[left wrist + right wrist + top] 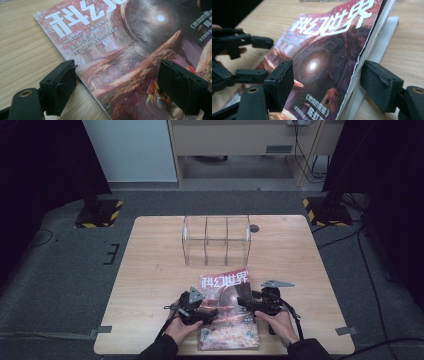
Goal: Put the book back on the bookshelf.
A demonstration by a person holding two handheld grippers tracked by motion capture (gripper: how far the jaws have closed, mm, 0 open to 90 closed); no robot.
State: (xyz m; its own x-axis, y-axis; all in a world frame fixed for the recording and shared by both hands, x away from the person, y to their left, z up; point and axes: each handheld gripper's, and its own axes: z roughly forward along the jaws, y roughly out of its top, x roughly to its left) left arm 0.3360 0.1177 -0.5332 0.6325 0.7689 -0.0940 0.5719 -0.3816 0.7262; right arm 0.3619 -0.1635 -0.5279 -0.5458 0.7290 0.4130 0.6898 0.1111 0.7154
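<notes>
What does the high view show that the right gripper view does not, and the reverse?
High view alone: the whole wooden table, the clear divided rack behind the magazine, and both hands with both claws, left claw and right claw. Right gripper view alone: the magazine's right edge lifted off the table, its page edges between the right claw's open jaws. Both share: the red magazine cover and the left claw.

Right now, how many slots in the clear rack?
3. The clear rack stands at the table's far middle, beyond the magazine; its slots run side by side: left, middle, right, split by two dividers. All look empty.
</notes>
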